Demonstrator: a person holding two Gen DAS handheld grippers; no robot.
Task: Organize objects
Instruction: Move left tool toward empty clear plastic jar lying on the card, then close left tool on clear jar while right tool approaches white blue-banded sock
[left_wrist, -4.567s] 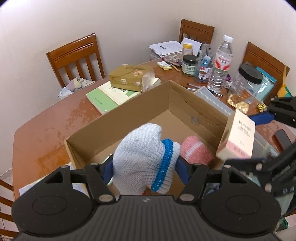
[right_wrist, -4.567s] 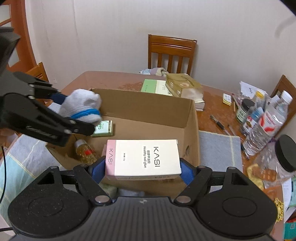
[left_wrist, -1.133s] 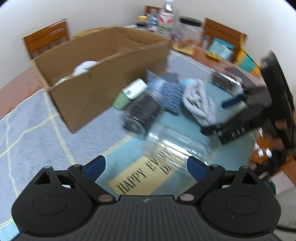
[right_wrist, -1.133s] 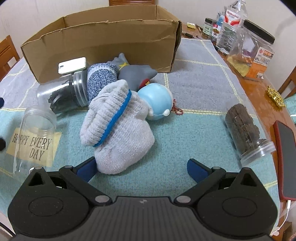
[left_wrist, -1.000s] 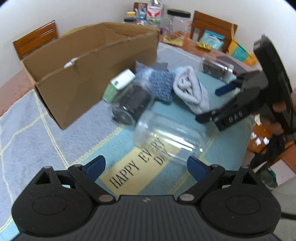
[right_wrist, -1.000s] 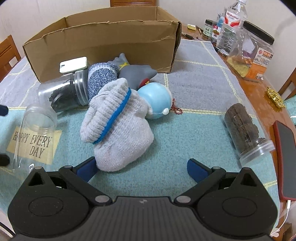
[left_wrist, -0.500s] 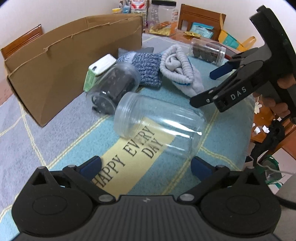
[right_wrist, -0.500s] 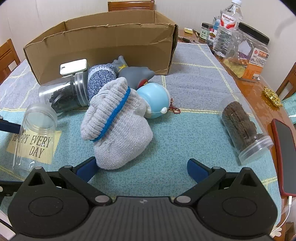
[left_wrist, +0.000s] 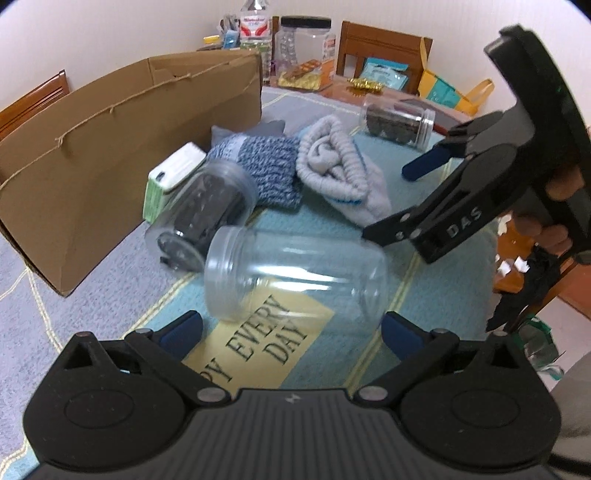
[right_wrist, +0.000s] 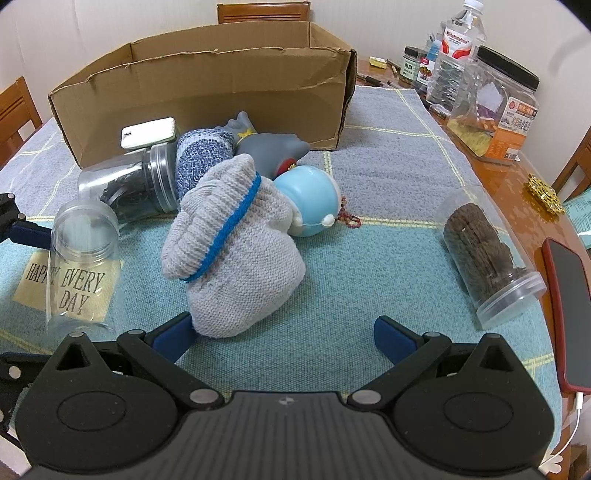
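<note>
Broadly, a cardboard box (right_wrist: 207, 77) is sitting open-topped at the far side of a blue mat (right_wrist: 332, 280), its long front wall lying just behind a cluster of things. A grey knitted hat (right_wrist: 236, 251) is lying in the middle, touching a blue round toy (right_wrist: 310, 195), and bare mat is showing between it and a lying cookie jar (right_wrist: 484, 247) near the table's right edge. An empty clear jar (left_wrist: 295, 273) is lying on its side just beside a dark-filled jar (left_wrist: 207, 214). Both tools are hovering with blue tips spread wide: the left gripper (left_wrist: 291, 328) is flanking the empty jar, the right gripper (right_wrist: 282, 332) is reaching toward the hat, holding nothing.
</note>
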